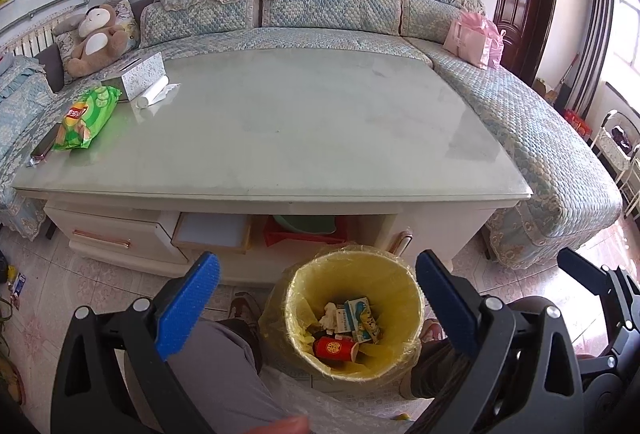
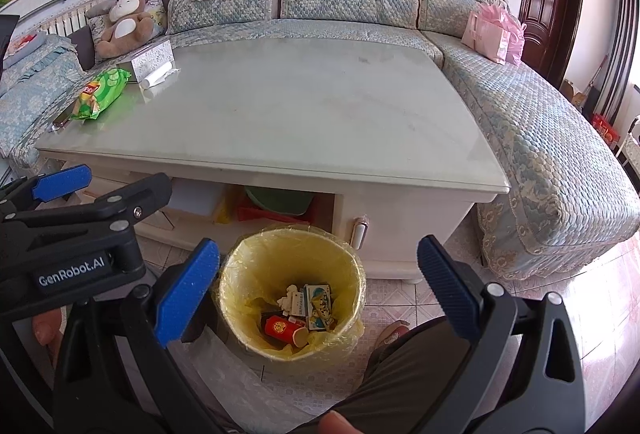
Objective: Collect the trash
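Collect trash, late stage as judged from the scene. The yellow-lined waste bin (image 1: 352, 318) stands on the tiled floor just in front of the coffee table (image 1: 280, 122), between the person's knees, and already holds several discards: a red paper cup (image 1: 334, 348) lying on its side, a printed carton (image 1: 362, 318) and crumpled white paper (image 1: 330, 314). The tabletop is largely bare; what sits on it is grouped at the far left corner: a green snack bag (image 1: 86, 116), a phone (image 1: 45, 146) touching the bag's near edge, a patterned tissue box (image 1: 136, 74) and a white roll (image 1: 154, 94) just beside the box. Whether the snack bag counts as trash cannot be told; if it does, it is the one evident item left to collect, and it lies well apart from both tools. The left gripper (image 1: 316, 308) hovers above the bin with its blue pads spread wide, holding and touching nothing. The right gripper (image 2: 318, 298) is likewise spread wide and empty, poised over the same bin, as the right wrist view shows (image 2: 292, 294). Neither tool is in contact with the bin liner.
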`<state>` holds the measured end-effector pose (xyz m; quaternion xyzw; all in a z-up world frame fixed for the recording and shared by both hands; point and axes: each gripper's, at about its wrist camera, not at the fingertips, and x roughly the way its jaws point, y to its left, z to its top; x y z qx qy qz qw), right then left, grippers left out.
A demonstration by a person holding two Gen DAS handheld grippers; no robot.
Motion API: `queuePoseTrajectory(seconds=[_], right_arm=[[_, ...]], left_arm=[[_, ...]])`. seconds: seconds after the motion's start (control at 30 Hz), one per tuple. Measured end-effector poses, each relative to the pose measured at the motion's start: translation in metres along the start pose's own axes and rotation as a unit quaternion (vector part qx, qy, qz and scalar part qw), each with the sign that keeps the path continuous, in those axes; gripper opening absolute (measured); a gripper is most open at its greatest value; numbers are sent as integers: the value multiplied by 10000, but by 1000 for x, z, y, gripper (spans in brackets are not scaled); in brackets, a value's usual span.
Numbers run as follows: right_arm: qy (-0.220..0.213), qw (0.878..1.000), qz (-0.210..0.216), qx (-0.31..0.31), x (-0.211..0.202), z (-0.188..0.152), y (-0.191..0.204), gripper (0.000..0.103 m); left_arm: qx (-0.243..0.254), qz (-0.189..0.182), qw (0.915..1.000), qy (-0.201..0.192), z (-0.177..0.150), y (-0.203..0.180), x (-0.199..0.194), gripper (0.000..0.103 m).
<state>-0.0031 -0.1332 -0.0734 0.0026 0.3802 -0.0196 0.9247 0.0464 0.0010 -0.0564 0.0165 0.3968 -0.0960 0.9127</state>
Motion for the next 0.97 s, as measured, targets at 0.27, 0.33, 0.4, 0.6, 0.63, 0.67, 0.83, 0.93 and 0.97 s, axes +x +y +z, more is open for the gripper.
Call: queuePoseTrajectory(seconds=[0.27, 0.33, 0.4, 0.6, 0.63, 0.67, 0.83, 0.93, 0.97], right_arm=[[-52, 9999, -59, 71, -2, 0, -4, 97], [-37, 10000, -50, 54, -1, 0, -3, 97], [-32, 10000, -35, 41, -1, -1, -2, 97], [-26, 10000, -42, 52, -2, -1, -2, 97], [-24, 10000, -42, 62, -2, 0, -3, 97], [-29, 10000, -44, 62, -3, 0, -3, 97], [-42, 10000, -30, 33, -4, 2, -3, 97], [-30, 10000, -31, 21, -4, 4, -4, 97], [-28, 10000, -26, 22, -3, 4, -4, 97]], left_arm=[[57, 254, 9994, -240, 6, 2, -3, 96], [95, 252, 9994, -237, 6, 1, -3, 96], [202, 314, 9990, -233, 5, -2, -2, 96], [113, 337, 9992, -192, 4, -1, 0, 96], [108, 357, 9991, -206, 3, -1, 0, 96], [94, 357, 9991, -225, 3, -1, -1, 96], [199, 264, 9994, -99, 3, -4, 2, 96], [172, 315, 9993, -73, 2, -4, 3, 96], [135, 301, 9995, -29, 1, -3, 4, 96]])
